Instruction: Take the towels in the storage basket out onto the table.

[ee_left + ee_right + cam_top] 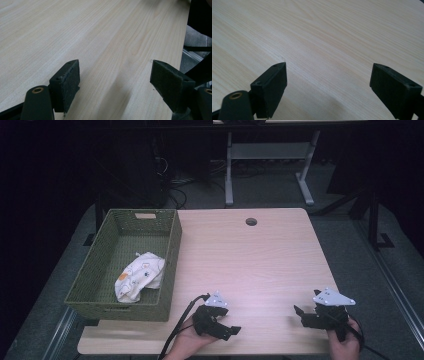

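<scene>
A crumpled white cloth (139, 275) with small coloured prints lies inside the green woven basket (172, 250) at the table's left. My left gripper (231, 331) rests low near the table's front edge, to the right of the basket's near corner, pointing right. In the left gripper view its jaws (115, 86) stand wide apart over bare wood with nothing between them. My right gripper (300, 314) sits near the front right corner, pointing left. Its jaws (328, 91) are also wide open above bare wood, empty.
The light wooden table (250, 265) has a round cable hole (251, 221) near its far edge. Beyond it stand the legs of a grey desk frame (229, 170) and dark cables on the floor. The table's right edge (183, 35) lies close to the left gripper.
</scene>
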Demonstrator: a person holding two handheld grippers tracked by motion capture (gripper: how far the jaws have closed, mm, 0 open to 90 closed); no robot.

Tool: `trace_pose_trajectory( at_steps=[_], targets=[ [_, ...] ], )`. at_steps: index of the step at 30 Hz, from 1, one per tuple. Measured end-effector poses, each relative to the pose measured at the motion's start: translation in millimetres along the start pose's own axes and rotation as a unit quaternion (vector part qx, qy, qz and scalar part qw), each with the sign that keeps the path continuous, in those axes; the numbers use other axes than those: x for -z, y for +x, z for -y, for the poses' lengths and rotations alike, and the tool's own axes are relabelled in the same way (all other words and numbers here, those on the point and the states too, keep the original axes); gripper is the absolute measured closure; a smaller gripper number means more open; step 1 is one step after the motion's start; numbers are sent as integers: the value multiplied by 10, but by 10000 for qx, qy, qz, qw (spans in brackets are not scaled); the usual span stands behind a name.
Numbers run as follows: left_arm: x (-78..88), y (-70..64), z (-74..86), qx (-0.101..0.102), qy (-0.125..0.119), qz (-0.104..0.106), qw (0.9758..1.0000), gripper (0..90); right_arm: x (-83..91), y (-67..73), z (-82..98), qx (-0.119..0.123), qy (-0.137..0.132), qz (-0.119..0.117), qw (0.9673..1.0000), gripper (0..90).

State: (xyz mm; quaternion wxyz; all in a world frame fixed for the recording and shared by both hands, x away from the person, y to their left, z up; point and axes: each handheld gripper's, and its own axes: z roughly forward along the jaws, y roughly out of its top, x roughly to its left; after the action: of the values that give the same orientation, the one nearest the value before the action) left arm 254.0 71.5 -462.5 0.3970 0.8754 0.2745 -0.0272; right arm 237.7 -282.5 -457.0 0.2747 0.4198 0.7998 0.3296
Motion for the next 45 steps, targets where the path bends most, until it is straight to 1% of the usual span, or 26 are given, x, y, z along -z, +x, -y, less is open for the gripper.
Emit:
trace_pose_trajectory(
  at_steps=[2,4,7,9,11,13,16,18,19,20,23,24,25,27,29,31,32,33,34,36,38,40,41,43,44,45],
  targets=[
    [-7,-7,-10,-11,3,-10,10000,233,0,-2,0,-25,-2,7,10000,139],
    [-5,-4,-20,-88,26,-47,9999,234,-8,-2,0,-27,7,16,10000,139],
    [8,6,-47,-68,21,-68,10000,233,-18,5,-1,-31,20,10,10000,139],
    [25,17,-79,-121,19,-49,9999,233,-19,9,8,-60,32,25,10000,139],
    [35,17,-120,-201,32,-98,9997,233,-21,3,16,-56,30,2,10000,139],
    [60,30,-178,-276,123,-121,9995,231,-28,1,15,-70,47,10,10000,139],
    [105,47,-261,-213,102,-85,9997,231,-23,-2,13,-67,46,29,10000,139],
    [115,59,-293,-242,149,-57,9996,230,-26,-2,14,-73,47,33,10000,139],
    [119,82,-345,-264,288,-5,9992,230,-25,2,15,-97,66,38,9999,139],
    [124,105,-378,-259,354,-7,9990,219,-25,1,12,-54,56,23,10000,139],
    [141,162,-459,-160,334,37,9993,220,-13,9,8,-71,47,31,10000,139],
    [155,200,-515,-97,420,26,9991,218,-6,8,9,-61,34,35,10000,139],
    [155,200,-515,-97,420,26,9991,218,-6,8,9,-61,34,35,10000,139],
    [177,241,-579,-38,544,19,9985,218,-11,2,8,-69,40,27,10000,139],
    [211,283,-650,56,575,-35,9983,219,-15,1,7,-91,31,34,9999,139],
    [258,316,-728,212,521,-14,9984,219,-15,4,7,-74,50,35,10000,139],
    [306,357,-811,254,533,-41,9982,220,-12,7,6,-56,33,27,10000,139],
    [306,357,-811,254,533,-41,9982,217,-9,10,3,-54,43,32,10000,139],
    [328,376,-852,308,514,-53,9982,211,-8,10,2,-45,35,30,10000,139],
    [379,404,-925,370,479,-148,9981,209,-5,13,-1,-63,34,21,10000,139],
    [437,422,-988,395,429,-115,9982,203,-2,13,-3,-34,16,19,10000,139],
    [499,437,-1053,443,420,-162,9980,201,-2,14,-3,-31,16,16,10000,139],
    [529,447,-1083,467,421,-165,9979,200,-1,14,-4,-32,20,16,10000,139],
    [592,475,-1144,546,530,-198,9969,201,0,9,-10,-45,12,29,10000,139],
    [661,507,-1191,606,529,-233,9965,201,1,6,-11,-39,12,22,10000,139],
    [661,507,-1191,606,529,-233,9965,200,1,6,-11,-39,12,22,10000,139]
  ],
)
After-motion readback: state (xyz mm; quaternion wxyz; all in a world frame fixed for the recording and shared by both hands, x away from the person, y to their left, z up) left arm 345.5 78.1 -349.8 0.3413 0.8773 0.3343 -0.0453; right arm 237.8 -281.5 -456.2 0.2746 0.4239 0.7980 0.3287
